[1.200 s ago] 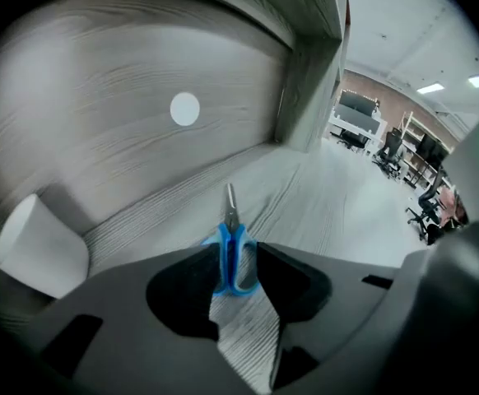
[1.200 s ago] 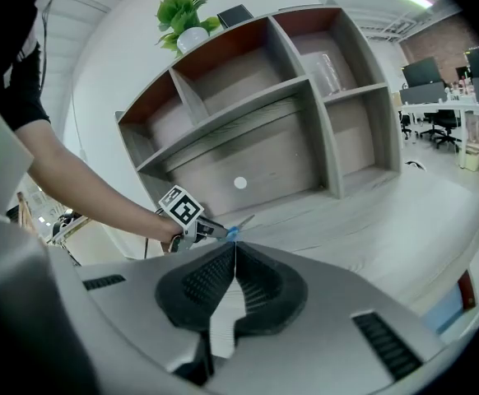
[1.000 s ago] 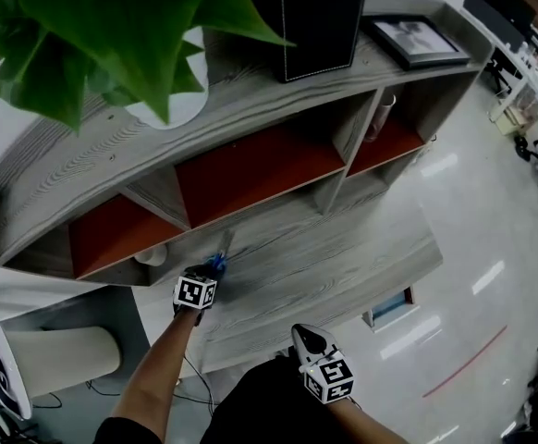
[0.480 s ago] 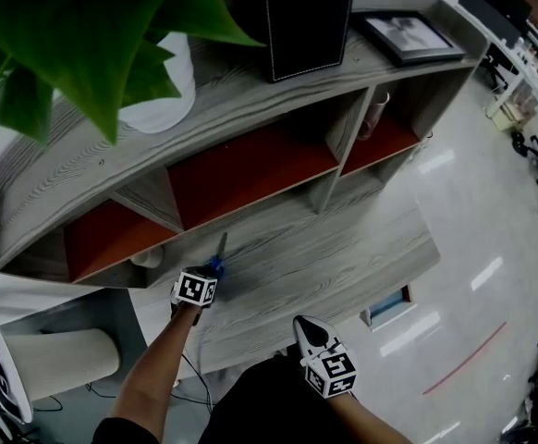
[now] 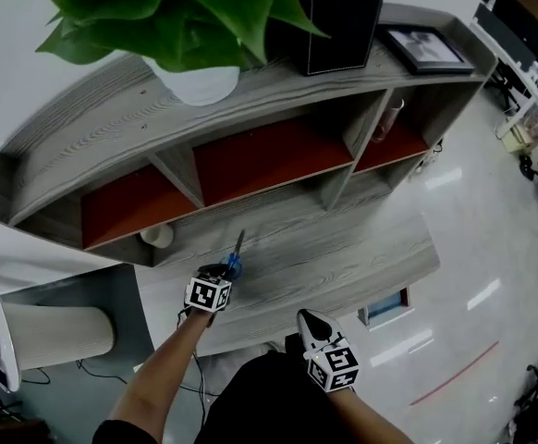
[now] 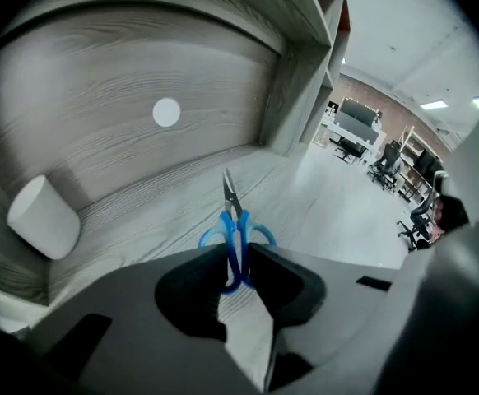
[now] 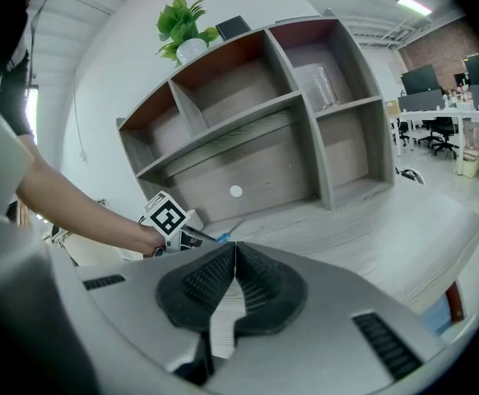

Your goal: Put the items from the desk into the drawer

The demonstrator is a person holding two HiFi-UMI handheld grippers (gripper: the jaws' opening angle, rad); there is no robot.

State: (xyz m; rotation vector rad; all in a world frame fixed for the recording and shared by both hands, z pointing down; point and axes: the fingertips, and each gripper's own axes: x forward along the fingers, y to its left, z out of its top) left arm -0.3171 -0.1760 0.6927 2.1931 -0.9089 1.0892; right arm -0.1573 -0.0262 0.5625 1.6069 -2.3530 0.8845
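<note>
The shelf unit [image 5: 112, 128] along the desk's [image 5: 343, 257] back edge has three red-backed compartments. The left one holds a white roll [image 5: 158, 236] lying on its side, the middle one shows nothing, and the right one holds a pale translucent thing [image 5: 389, 117] too unclear to name. Under the desk's front edge, near the right corner, a blue-lined box [image 5: 386, 305] juts out; its contents cannot be seen.

On the unit's top stand a leafy plant [image 5: 186, 7] in a white pot [image 5: 195, 83], a black box [image 5: 343, 28] and a picture frame [image 5: 426, 46].

The left gripper [image 6: 238, 257] has just been closing its jaws and pinches the scissors [image 6: 233, 220] over the desk's left part. The scissors are small, with blue loop handles and slim closed blades pointing at the shelf. The right gripper [image 7: 234, 253] hangs at the front edge, jaws pressed together on nothing.
</note>
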